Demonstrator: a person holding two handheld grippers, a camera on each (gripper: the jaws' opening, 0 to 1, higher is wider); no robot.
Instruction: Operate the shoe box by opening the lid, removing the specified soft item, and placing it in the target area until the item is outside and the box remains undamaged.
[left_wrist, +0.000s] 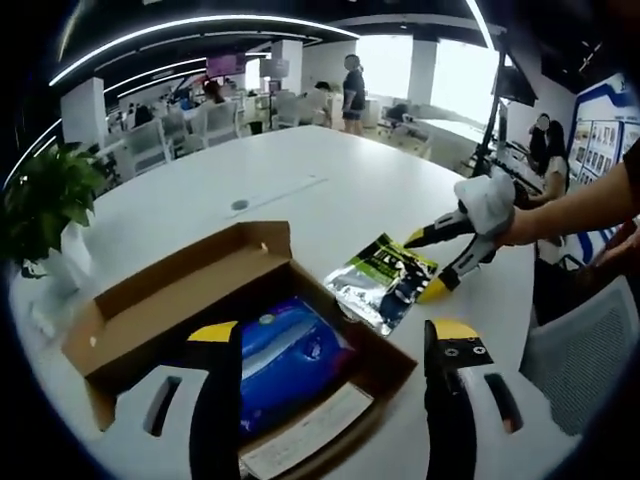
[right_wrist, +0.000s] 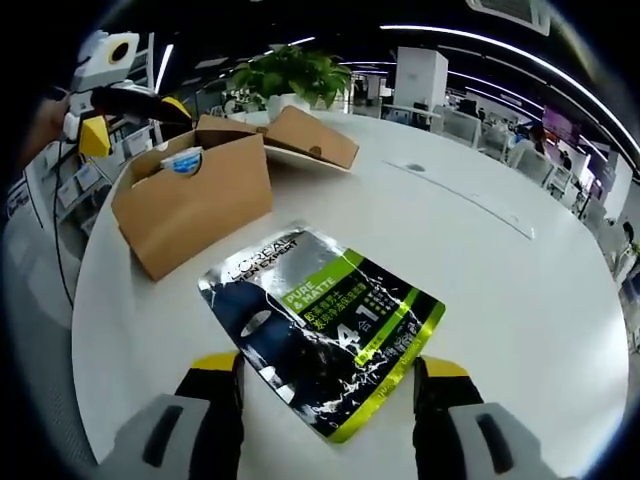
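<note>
One box (right_wrist: 195, 200) stands open on one white table (right_wrist: 520, 300), with one lid (right_wrist: 312, 137) folded back. One sachet (right_wrist: 325, 325) lies flat on the tabletop outside the box. Inside the box sits one blue pack (left_wrist: 285, 350) and one white paper slip (left_wrist: 305, 435). Two grippers are in play: the left gripper (left_wrist: 330, 345) and the right gripper (right_wrist: 328, 365), each with two yellow-tipped jaws. One potted plant (right_wrist: 290, 75) stands at the table's edge. About four people are visible in the background of the left gripper view.
</note>
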